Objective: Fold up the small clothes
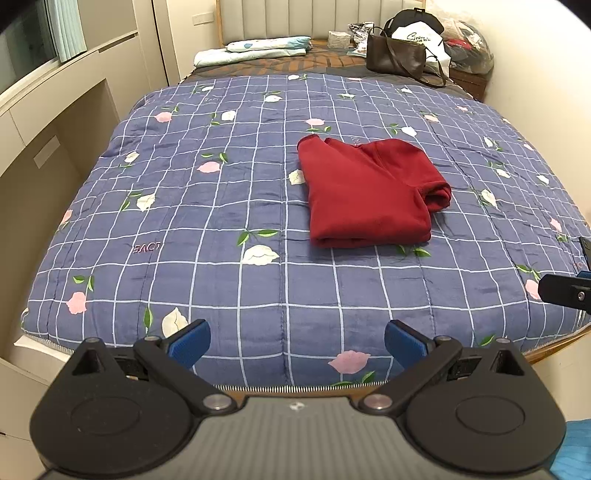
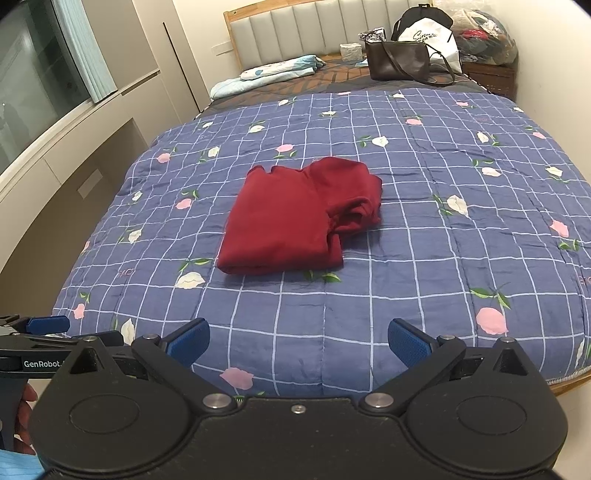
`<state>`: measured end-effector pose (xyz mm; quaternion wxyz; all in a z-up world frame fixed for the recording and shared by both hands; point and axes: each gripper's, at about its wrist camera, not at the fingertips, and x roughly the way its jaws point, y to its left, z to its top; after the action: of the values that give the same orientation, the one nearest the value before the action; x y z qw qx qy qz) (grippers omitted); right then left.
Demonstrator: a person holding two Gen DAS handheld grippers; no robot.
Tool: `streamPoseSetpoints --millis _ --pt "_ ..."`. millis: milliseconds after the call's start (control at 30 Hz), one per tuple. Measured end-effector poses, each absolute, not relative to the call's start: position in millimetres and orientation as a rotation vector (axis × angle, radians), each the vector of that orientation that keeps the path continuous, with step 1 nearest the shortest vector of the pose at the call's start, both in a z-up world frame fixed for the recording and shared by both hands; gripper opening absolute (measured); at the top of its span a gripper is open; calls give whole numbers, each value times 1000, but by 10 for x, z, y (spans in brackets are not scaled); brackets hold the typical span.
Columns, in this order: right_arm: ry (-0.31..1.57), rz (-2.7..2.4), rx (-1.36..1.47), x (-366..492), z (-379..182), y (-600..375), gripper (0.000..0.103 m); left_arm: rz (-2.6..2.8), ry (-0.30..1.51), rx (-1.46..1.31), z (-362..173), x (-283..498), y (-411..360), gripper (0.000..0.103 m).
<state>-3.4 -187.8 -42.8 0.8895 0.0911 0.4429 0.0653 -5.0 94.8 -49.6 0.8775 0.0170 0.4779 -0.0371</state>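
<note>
Bed (image 1: 221, 221) ahead of gripper; padded headboard (image 2: 314, 33) beyond; window (image 2: 33, 74) and cabinets (image 1: 55, 110) left; wall (image 1: 535, 74) right.

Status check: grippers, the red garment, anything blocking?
Left gripper open, empty. Right gripper open, empty. Red garment lies folded on quilt. Nothing around it.

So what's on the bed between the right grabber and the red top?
Nothing but the blue flowered quilt. In the right wrist view, bare quilt runs from the open right gripper to the folded red top.
</note>
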Motion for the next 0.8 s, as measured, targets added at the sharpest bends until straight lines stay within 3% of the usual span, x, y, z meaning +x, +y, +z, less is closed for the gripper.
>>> streamPoseSetpoints --millis 800 --pt "919 145 185 -19 -425 -1885 102 -67 992 28 -469 -71 940 102"
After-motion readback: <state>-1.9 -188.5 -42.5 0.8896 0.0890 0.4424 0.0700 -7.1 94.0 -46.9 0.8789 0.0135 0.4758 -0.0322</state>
